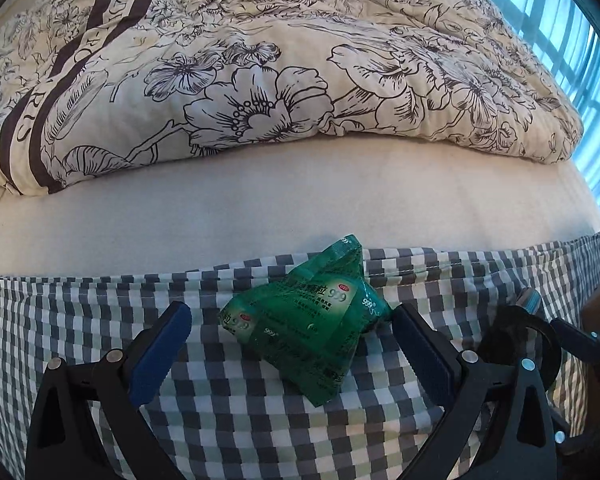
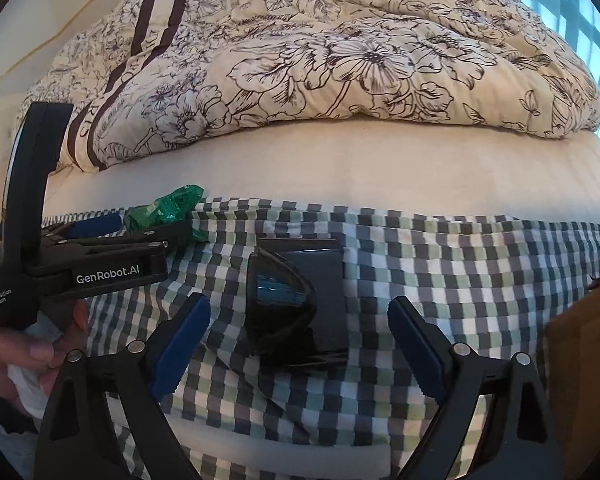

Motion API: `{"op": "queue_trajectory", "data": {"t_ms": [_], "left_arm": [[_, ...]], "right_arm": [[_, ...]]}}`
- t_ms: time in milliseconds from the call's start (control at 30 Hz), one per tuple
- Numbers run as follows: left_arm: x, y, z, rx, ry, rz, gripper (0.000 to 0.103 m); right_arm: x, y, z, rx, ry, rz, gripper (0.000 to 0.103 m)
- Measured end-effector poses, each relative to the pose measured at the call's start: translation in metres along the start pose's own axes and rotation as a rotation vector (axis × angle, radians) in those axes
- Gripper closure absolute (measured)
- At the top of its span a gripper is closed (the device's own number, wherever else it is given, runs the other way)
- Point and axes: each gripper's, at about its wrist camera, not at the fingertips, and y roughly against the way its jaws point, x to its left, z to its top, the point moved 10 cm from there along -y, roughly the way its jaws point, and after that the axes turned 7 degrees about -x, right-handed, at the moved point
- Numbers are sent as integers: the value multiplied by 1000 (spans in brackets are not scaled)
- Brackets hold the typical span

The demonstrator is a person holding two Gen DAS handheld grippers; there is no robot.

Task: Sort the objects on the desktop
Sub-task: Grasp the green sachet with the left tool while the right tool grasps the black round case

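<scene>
**Both grippers wide over the checked cloth**

Left gripper (image 1: pixel 292 328) straddles a green sachet (image 1: pixel 308 328) lying on the cloth (image 1: pixel 260 420), pads not pressing it. Right gripper (image 2: pixel 300 320), unclenched, flanks sunglasses (image 2: pixel 278 304) atop a dark case (image 2: pixel 324 280)

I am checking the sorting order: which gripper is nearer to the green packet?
Left. The left gripper has its open jaws on either side of the green packet. The right gripper is farther to the right, open around dark sunglasses.
</scene>
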Motion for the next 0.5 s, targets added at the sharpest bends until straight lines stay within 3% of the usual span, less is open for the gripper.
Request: {"op": "queue_trajectory", "data": {"t_ms": [33, 100, 133, 200, 333, 500], "left_arm": [[-2, -1, -1, 10, -5, -12, 9], [-9, -1, -3, 32, -10, -50, 29], [-12, 1, -3, 29, -18, -49, 31], [-19, 4, -2, 17, -56, -36, 53], [-33, 8, -2, 1, -111, -57, 60], [-30, 13, -1, -6, -93, -46, 61]], "right_arm": [[1, -2, -1, 4, 1, -1, 12], [2, -7, -3, 9, 1, 1, 12], [3, -9, -5, 16, 5, -2, 12], [3, -12, -9, 28, 13, -9, 14], [-1, -14, -9, 31, 27, -35, 57], [-3, -10, -8, 25, -2, -12, 57]]}}
